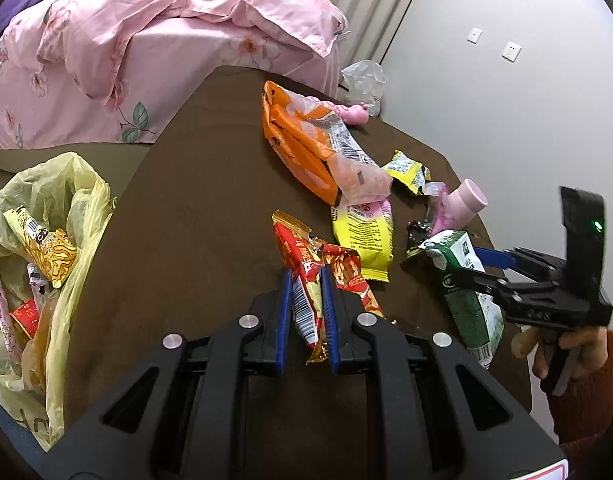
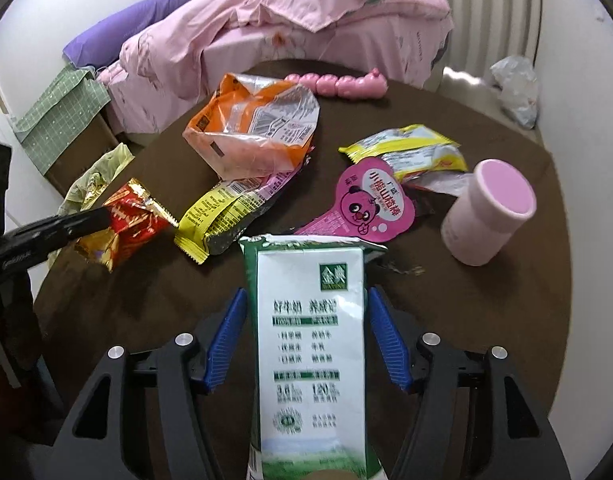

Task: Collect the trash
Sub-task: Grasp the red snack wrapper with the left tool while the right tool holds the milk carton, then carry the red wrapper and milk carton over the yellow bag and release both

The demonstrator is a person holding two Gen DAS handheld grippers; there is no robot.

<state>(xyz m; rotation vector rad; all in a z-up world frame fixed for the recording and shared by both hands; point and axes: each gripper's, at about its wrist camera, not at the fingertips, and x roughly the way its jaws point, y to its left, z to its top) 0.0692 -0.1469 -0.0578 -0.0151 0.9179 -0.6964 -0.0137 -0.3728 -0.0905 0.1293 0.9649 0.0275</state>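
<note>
- left gripper (image 1: 304, 300) fingers pinched tight on the red snack wrapper (image 1: 306, 276), lengthwise along them, barcode up
- right gripper (image 2: 306, 340) fingers hold the green-white milk carton (image 2: 310, 344) lengthwise, top forward, 金典 logo

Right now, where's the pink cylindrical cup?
The pink cylindrical cup lies tipped on its side at the brown table's right edge in the right wrist view, beside the pink heart-shaped wrapper.

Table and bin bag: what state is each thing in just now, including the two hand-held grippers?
Left hand-held gripper: shut on red wrapper.
Right hand-held gripper: around milk carton; contact unclear.
Orange bag: torn open, lying flat.
Pink cup: on its side, mouth open.
Yellow trash bag: open, wrappers inside.
Yellow wrapper: flat on table.
</note>
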